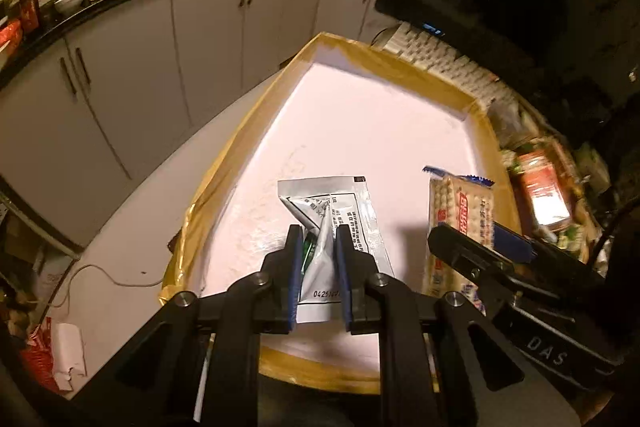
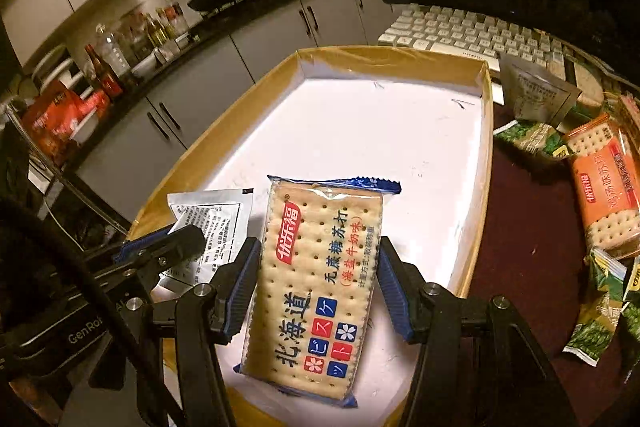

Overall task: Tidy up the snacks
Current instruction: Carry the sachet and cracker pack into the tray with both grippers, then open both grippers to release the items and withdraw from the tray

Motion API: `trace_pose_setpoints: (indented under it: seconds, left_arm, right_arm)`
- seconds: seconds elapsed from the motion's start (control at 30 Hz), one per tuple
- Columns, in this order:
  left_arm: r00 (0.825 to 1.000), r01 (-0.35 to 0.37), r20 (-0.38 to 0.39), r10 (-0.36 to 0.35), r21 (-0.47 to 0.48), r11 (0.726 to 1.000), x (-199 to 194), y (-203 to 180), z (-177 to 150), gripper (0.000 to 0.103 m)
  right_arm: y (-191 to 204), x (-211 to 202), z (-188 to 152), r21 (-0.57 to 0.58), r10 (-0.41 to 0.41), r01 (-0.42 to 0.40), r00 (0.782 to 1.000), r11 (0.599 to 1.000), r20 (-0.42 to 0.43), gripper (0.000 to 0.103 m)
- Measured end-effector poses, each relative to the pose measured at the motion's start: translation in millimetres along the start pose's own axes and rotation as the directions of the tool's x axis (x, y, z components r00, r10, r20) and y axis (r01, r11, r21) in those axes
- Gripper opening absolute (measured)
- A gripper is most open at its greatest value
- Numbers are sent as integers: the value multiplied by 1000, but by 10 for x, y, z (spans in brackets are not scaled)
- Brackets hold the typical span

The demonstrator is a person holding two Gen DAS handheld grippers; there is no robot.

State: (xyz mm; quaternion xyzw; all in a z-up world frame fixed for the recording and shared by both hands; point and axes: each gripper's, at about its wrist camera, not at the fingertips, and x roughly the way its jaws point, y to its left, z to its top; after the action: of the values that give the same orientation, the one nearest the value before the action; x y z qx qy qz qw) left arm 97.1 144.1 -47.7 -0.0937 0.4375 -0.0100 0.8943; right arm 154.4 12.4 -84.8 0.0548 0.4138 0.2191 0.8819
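Cracker pack [image 2: 316, 287], blue-trimmed, lying flat on the white floor of the tan-rimmed tray [image 2: 486, 147], at the near end, long side pointing away. Right gripper [image 2: 318, 267] straddling it, fingers spread wide, one pad along each long edge. Pads look right up against the wrapper, but can't tell if actually squeezing or just sitting alongside.

Silver sachet [image 1: 340, 211] just beside the crackers, to their left, also at the near end of the tray. Left gripper [image 1: 318, 259] clamped narrow on it, with the foil folded up into a ridge between the blue pads and the rest of the packet down on the tray floor.

Outside the tray on the dark red table [image 2: 520, 247], off to the right: an orange cracker pack [image 2: 604, 187], some green packets [image 2: 528, 139], another silver pouch [image 2: 536, 95] standing tilted. White keyboard [image 2: 460, 31] past the tray's far rim.
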Motion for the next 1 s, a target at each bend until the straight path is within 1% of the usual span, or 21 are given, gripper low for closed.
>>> trace_pose_setpoints:
  seconds: [0.07, 0.13, 0.17, 0.2, 0.23, 0.3, 0.37, 0.43, 0.57, 0.7, 0.77, 0.9, 1.0]
  left_arm:
    - [1000, -3, -24, 3, 1, 1000, 60, 14, -21, 19]
    - [999, -15, -40, 15, -5, 1000, 94, 21, -22, 20]
    - [999, -21, -45, 21, -8, 1000, 97, 25, -23, 26]
    - [999, -23, -44, 23, -11, 1000, 90, 27, -15, 37]
    - [999, -24, -28, 24, -12, 1000, 56, 21, -16, 42]
    - [998, -56, 13, 56, -19, 998, -48, -3, -27, 65]
    - [997, -52, 52, 53, -18, 998, -137, -47, -36, 71]
    - [996, -45, 76, 45, -8, 999, -237, -129, -61, 71]
    - [991, -25, 129, 20, 38, 999, -485, -362, -168, 73]
    - [988, 31, 149, -45, 100, 995, -657, -665, -235, 80]
    - [986, 48, 150, -67, 129, 990, -707, -813, -272, 80]
    - [986, 62, 143, -91, 196, 979, -729, -1073, -373, 80]
    - [989, 74, 109, -100, 222, 972, -670, -1219, -432, 80]
  right_arm:
    - [40, -10, -6, -22, -11, 11, 1000, 1000, 0, 59]
    - [40, -15, -2, -12, -2, 2, 1000, 1000, 0, 60]
    - [17, -40, -6, 1, 12, -12, 1000, 1000, 3, 61]
    - [-8, -78, -15, 13, 25, -25, 1000, 1000, 12, 62]
    - [-32, -112, -18, 23, 31, -32, 999, 999, 22, 62]
    - [-69, -204, -28, 43, 49, -50, 998, 998, 42, 63]
    - [-105, -356, -83, 62, 95, -99, 994, 993, 62, 65]
    - [-106, -542, -162, 54, 144, -149, 986, 987, 87, 67]
    - [-188, -927, -345, 38, 161, -168, 976, 985, 146, 69]
    - [-423, -1201, -515, 88, 134, -149, 978, 985, 163, 69]
    - [-570, -1273, -608, 121, 123, -144, 978, 982, 170, 69]
    - [-883, -1271, -770, 229, 102, -133, 985, 964, 142, 69]
    - [-1081, -1286, -849, 291, 60, -94, 991, 952, 122, 69]
